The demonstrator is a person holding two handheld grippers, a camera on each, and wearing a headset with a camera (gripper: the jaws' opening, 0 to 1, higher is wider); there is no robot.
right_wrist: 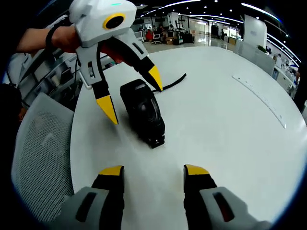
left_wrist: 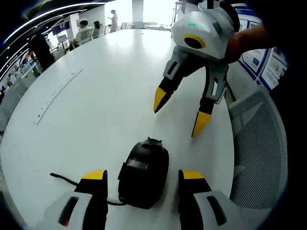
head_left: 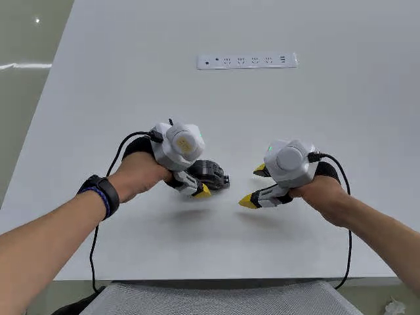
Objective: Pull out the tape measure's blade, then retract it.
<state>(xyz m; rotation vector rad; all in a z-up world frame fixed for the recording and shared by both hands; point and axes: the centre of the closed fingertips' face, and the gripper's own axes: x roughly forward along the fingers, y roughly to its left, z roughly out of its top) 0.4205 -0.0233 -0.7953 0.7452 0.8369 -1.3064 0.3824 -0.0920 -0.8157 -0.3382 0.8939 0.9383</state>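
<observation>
A black tape measure (head_left: 209,172) lies on the white table (head_left: 197,98), its blade fully inside. My left gripper (head_left: 213,185) stands open with its yellow-tipped jaws on either side of the case, a small gap on each side. In the left gripper view the tape measure (left_wrist: 144,172) sits between the fingertips (left_wrist: 94,175), and its thin black strap (left_wrist: 62,178) trails off to the left. My right gripper (head_left: 254,187) is open and holds nothing, a short way to the right of the case with its tips pointing at it. From the right gripper view, the tape measure (right_wrist: 142,112) lies just ahead.
A white power strip (head_left: 247,61) lies farther back on the table. A grey mesh chair (head_left: 216,298) is at the near table edge. Black cables run from both grippers over that edge. Open table surface surrounds the grippers.
</observation>
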